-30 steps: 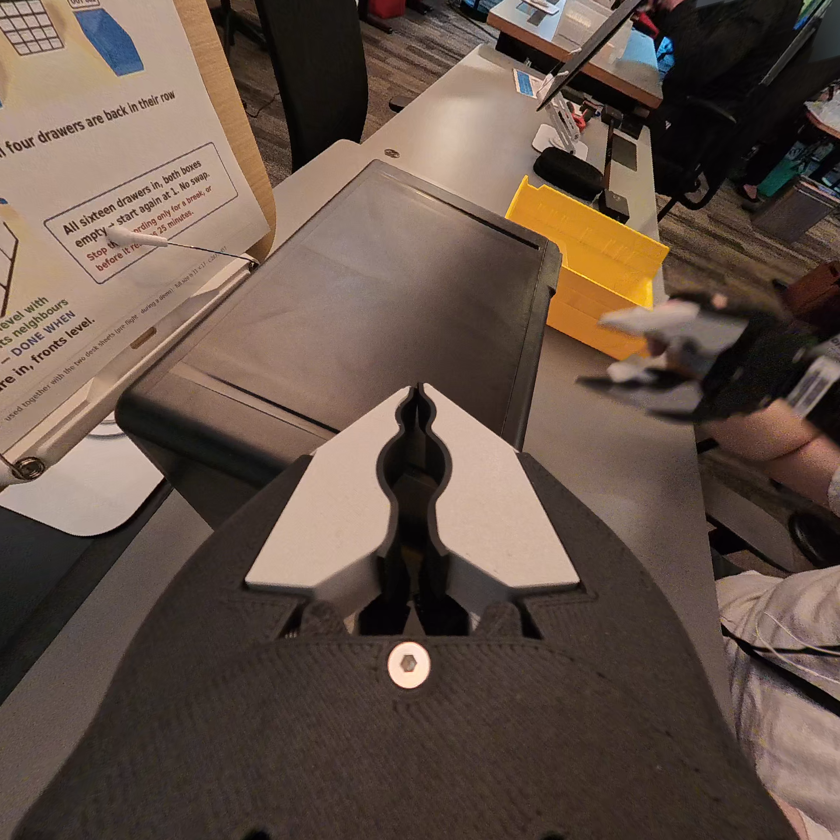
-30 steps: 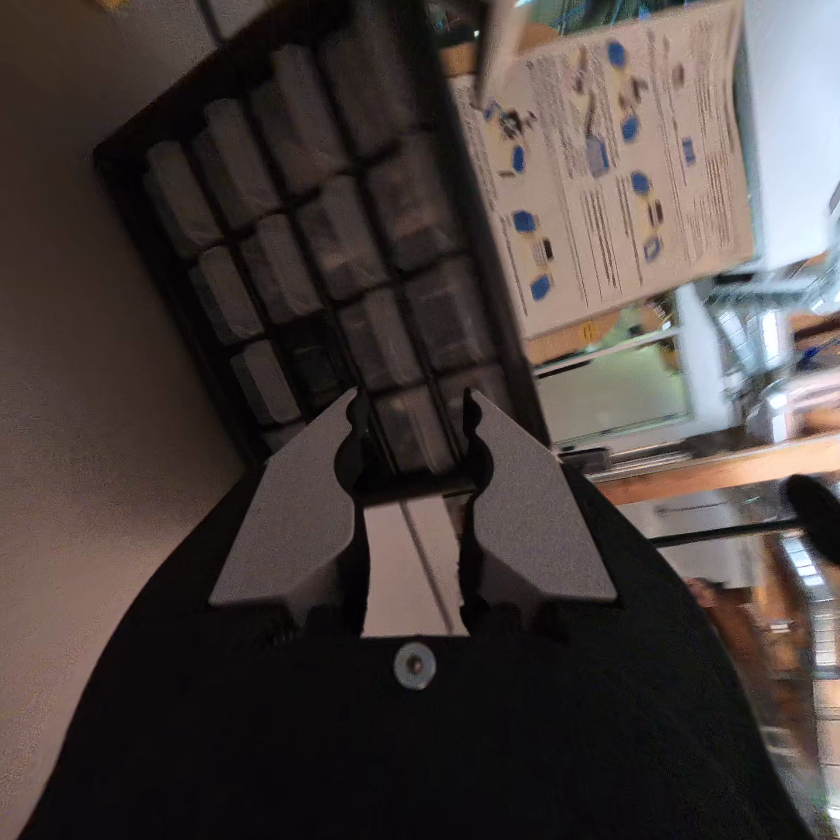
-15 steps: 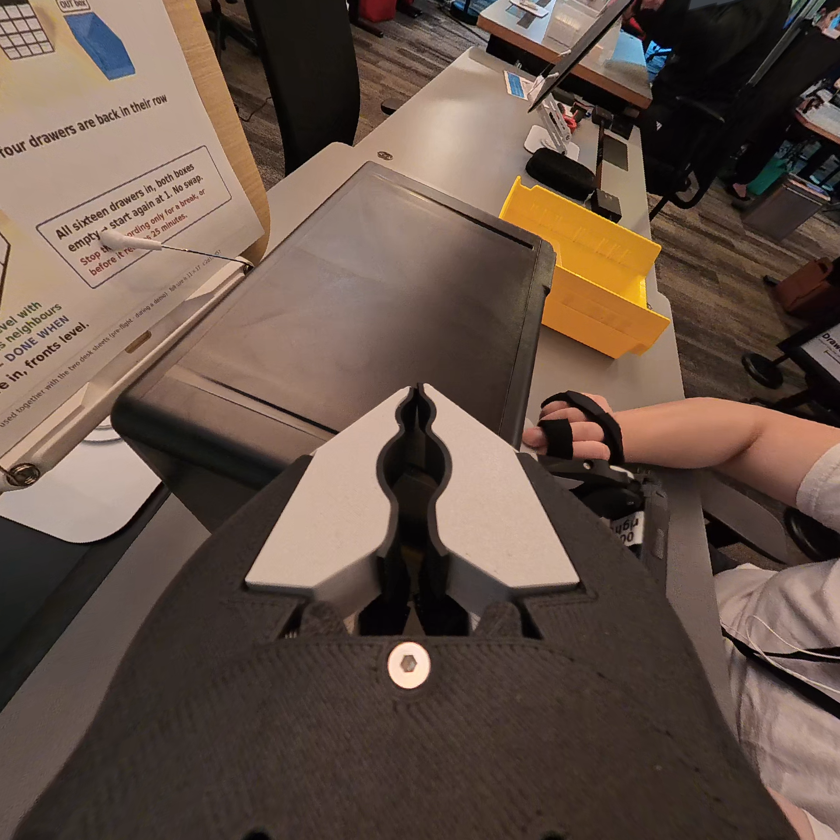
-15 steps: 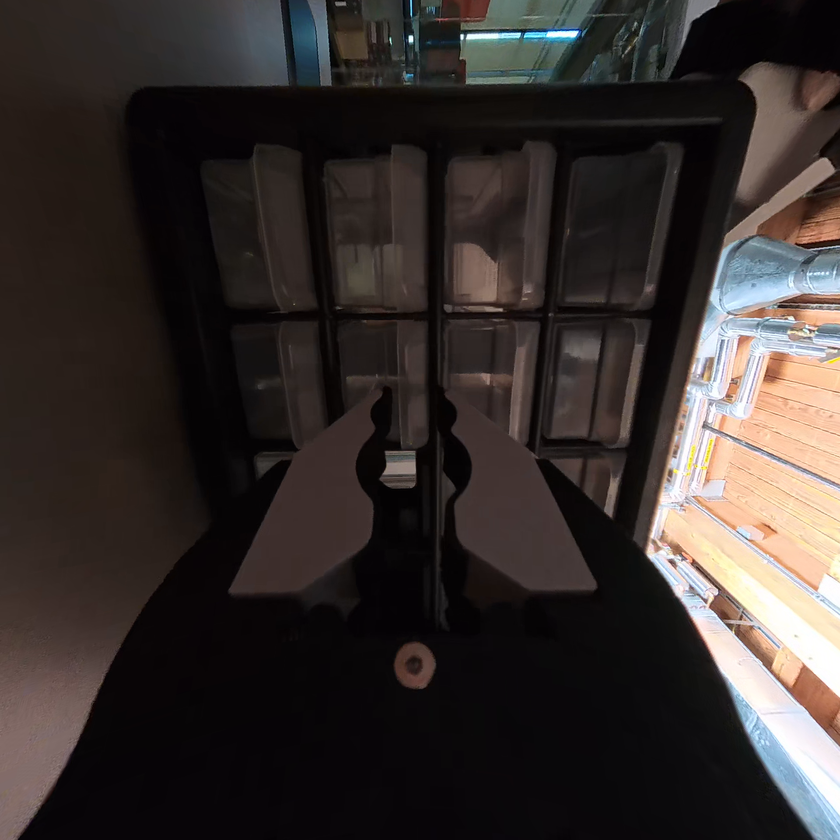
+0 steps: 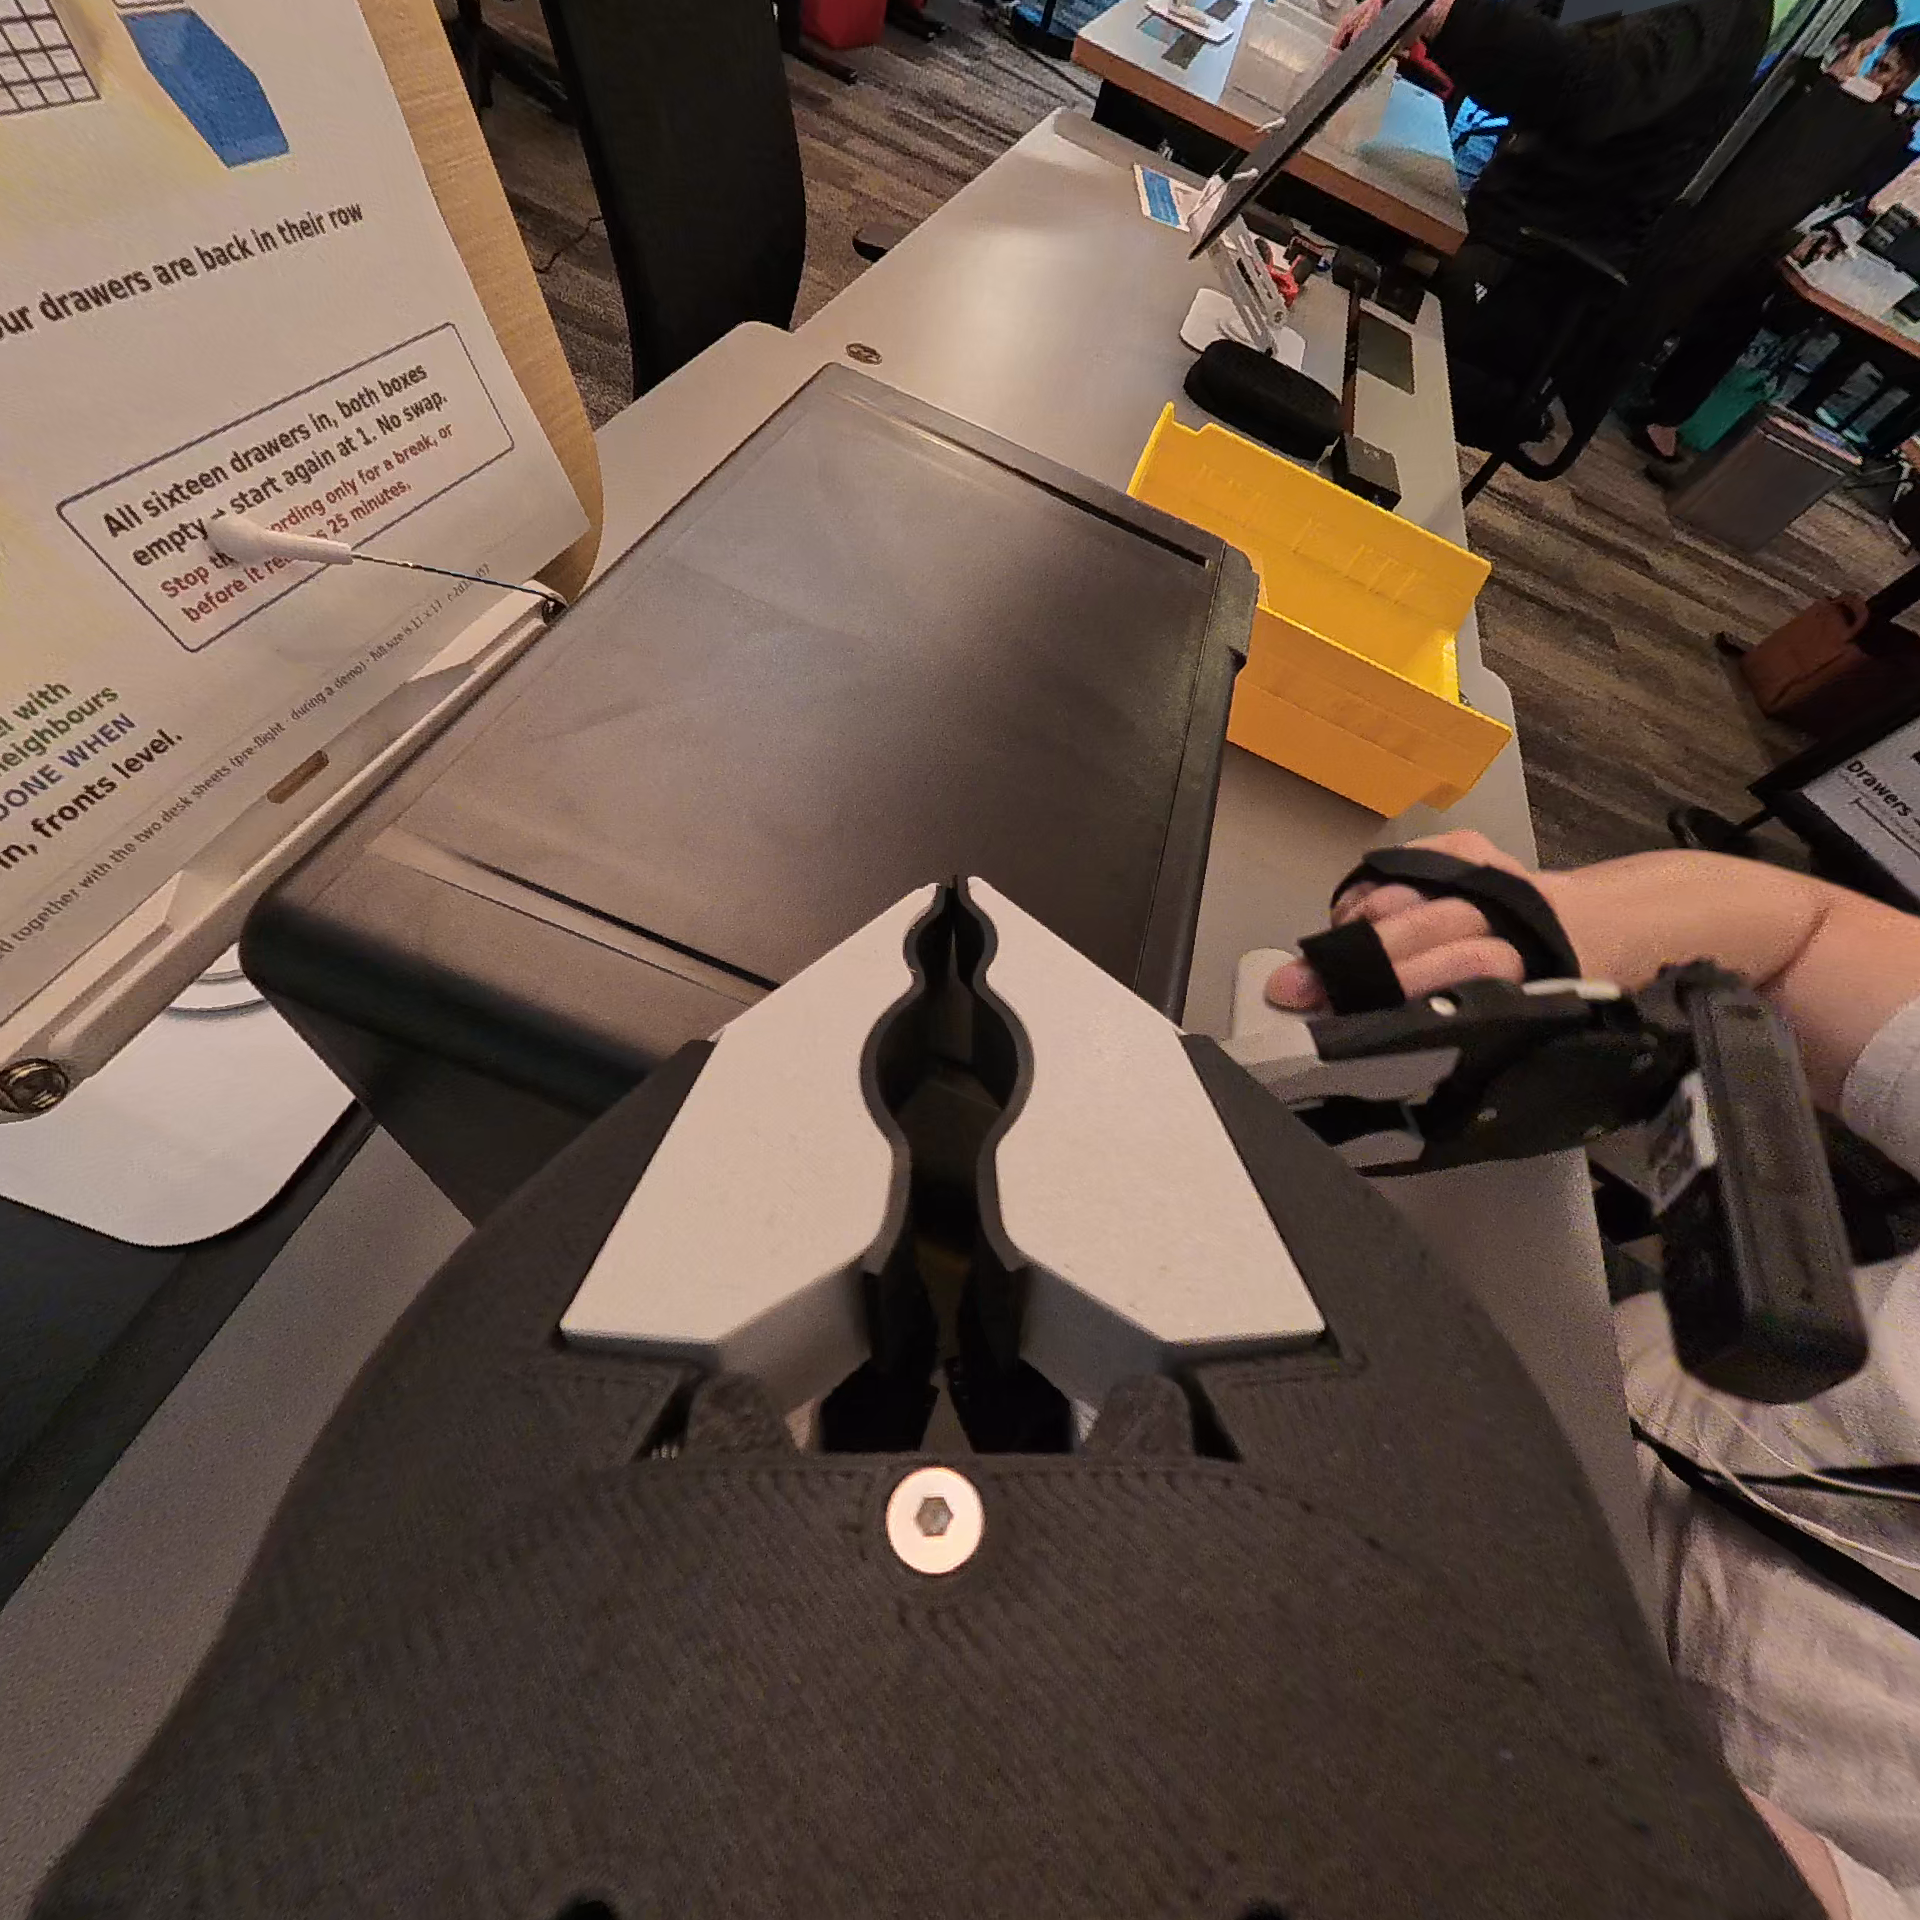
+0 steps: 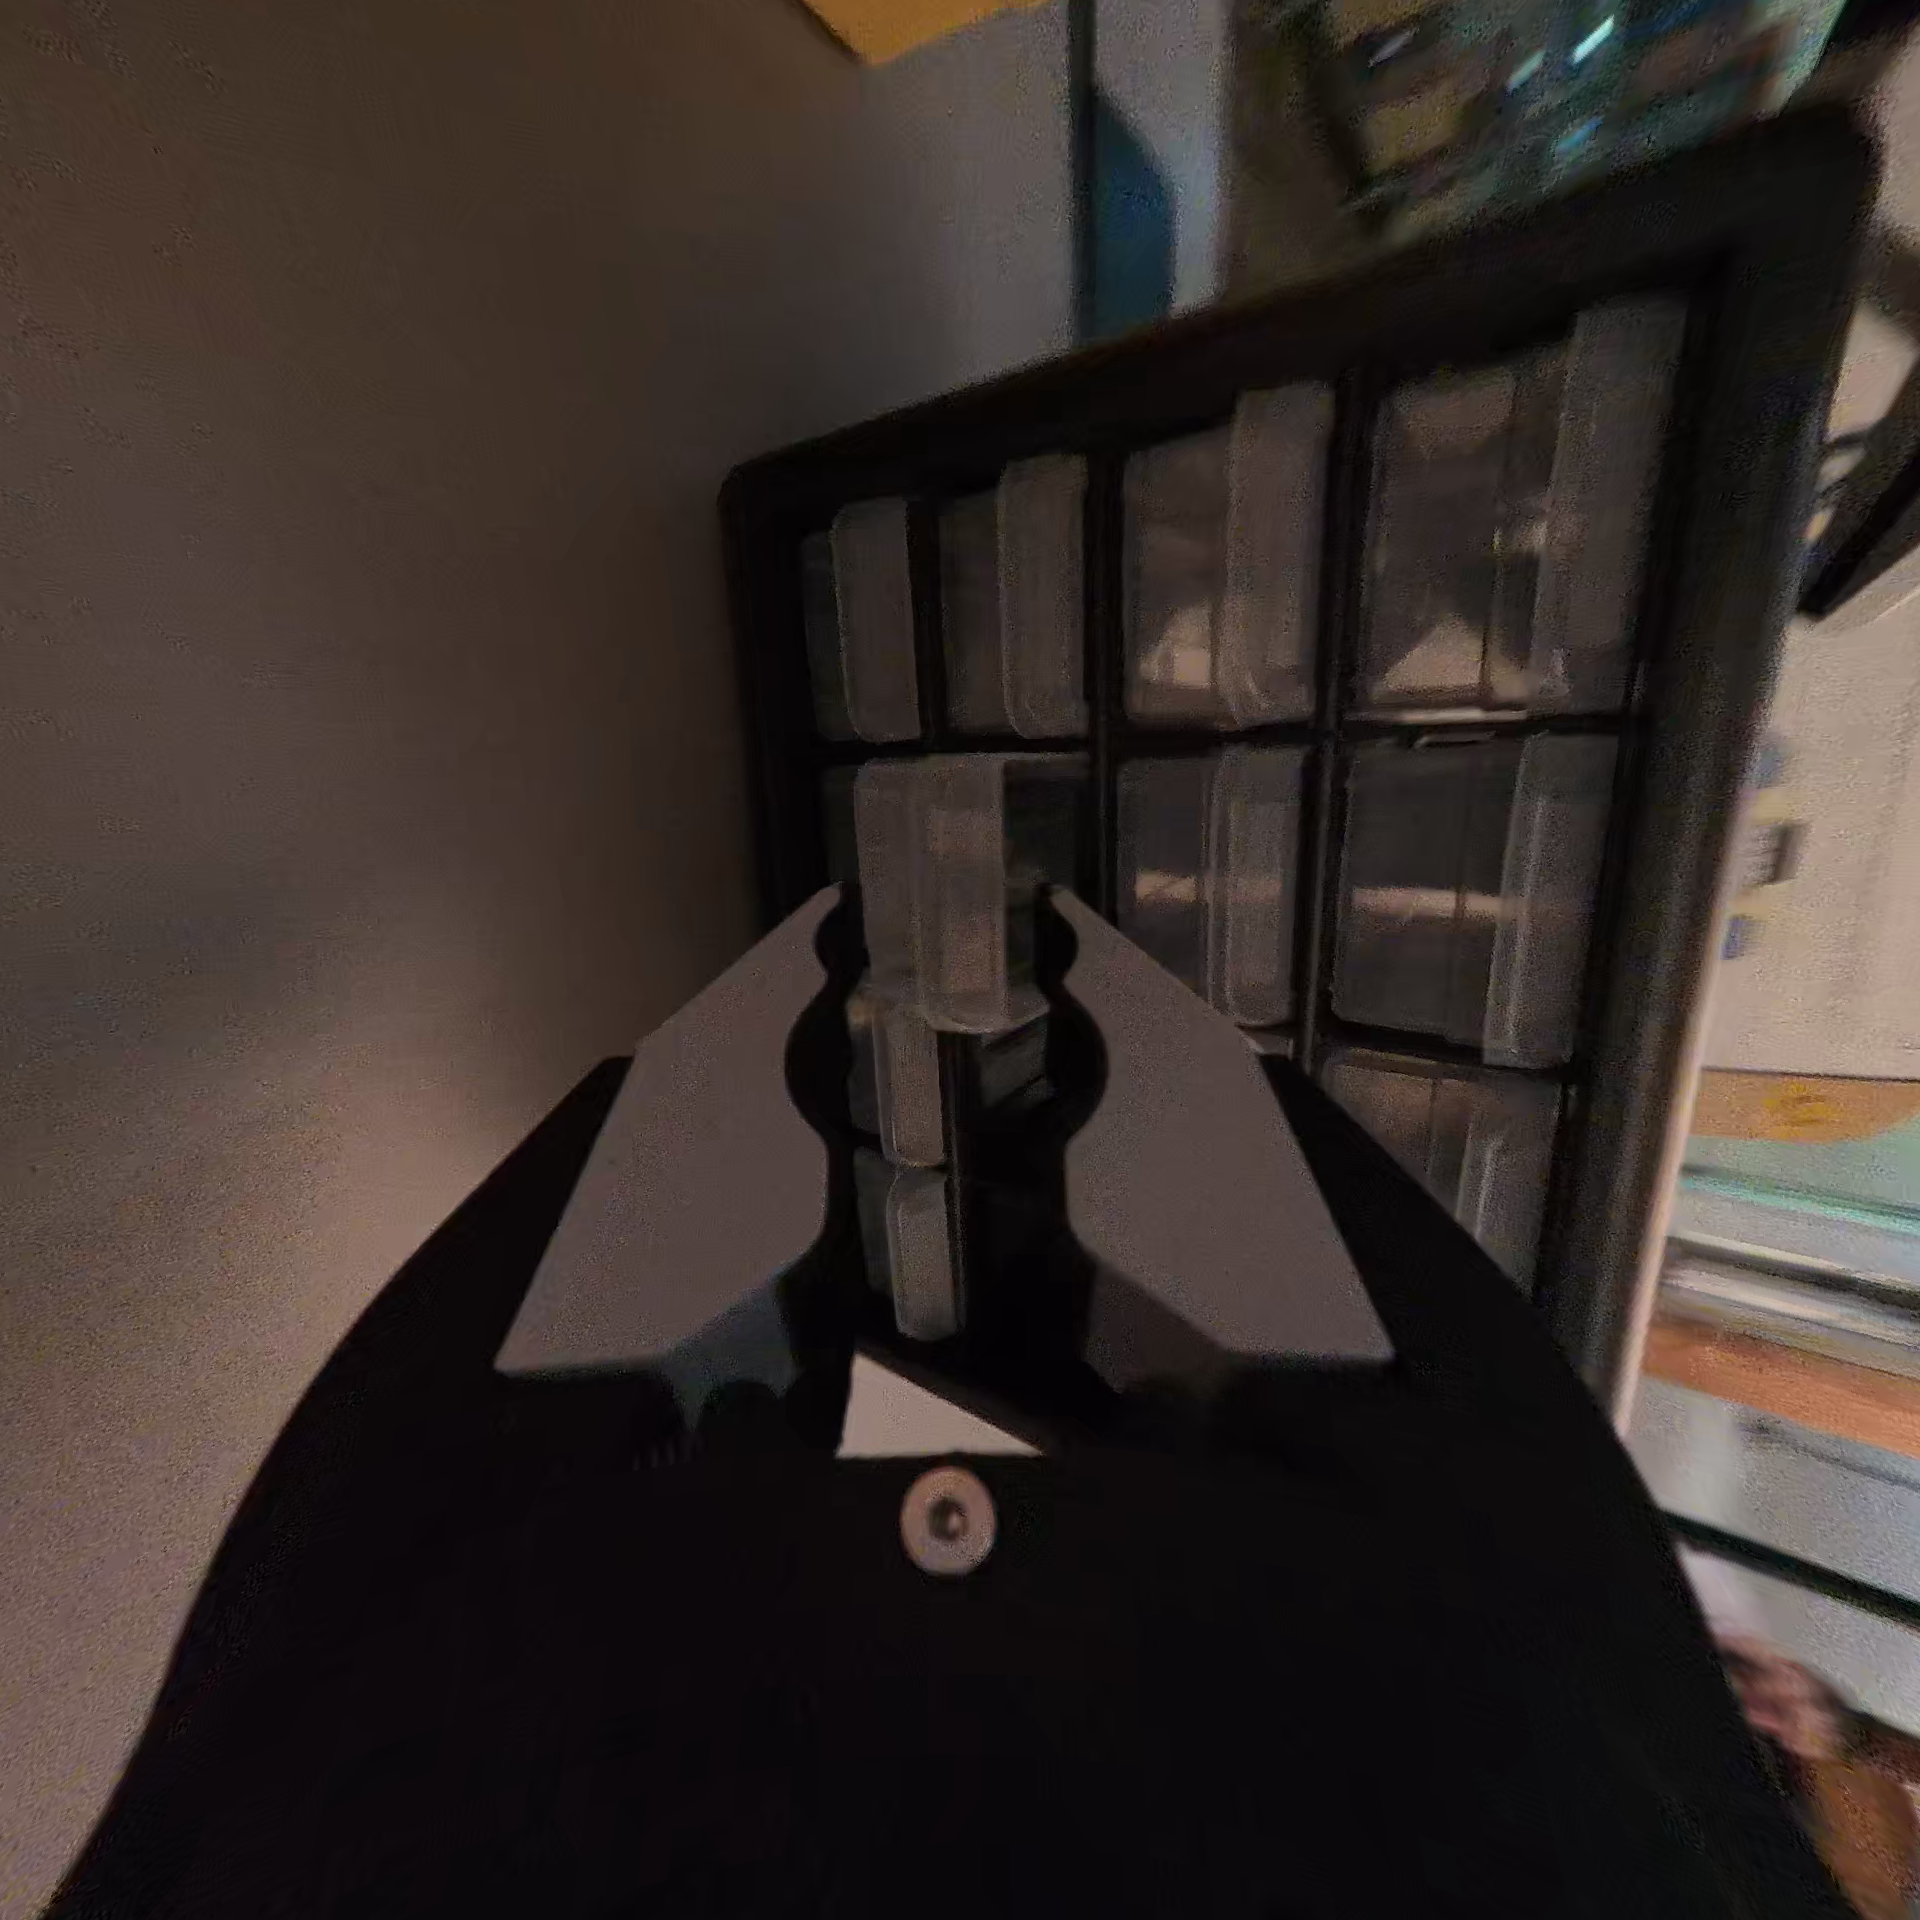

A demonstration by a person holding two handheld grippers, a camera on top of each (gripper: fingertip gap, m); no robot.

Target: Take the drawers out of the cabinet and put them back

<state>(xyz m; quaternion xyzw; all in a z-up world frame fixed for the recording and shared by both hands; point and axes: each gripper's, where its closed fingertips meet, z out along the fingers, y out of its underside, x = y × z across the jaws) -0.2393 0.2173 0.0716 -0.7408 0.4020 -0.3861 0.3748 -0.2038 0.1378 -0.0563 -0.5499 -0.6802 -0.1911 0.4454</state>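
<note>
The black cabinet [image 5: 831, 665] lies under my left gripper [image 5: 954, 888], which is shut and empty just above the cabinet's near top edge. In the right wrist view, turned on its side, the cabinet front [image 6: 1662, 727] shows a grid of clear drawers. One clear drawer [image 6: 935, 883] sticks partly out of its slot. My right gripper [image 6: 945, 899] is open, one finger on each side of that drawer's front, with a thin gap on the right side. The right gripper also shows in the left wrist view [image 5: 1320, 1070], held by a hand at the cabinet's front.
A yellow bin [image 5: 1340, 623] sits on the grey table [image 5: 1039, 270] right of the cabinet. A black case [image 5: 1262, 390] lies behind it. A printed instruction sheet [image 5: 208, 416] on a stand leans at the cabinet's left. Chairs and other desks stand farther back.
The right gripper swung down to the cabinet front and closed in. One drawer now sticks out between its fingers, which stand wider than half a second ago. The left gripper barely moved.
</note>
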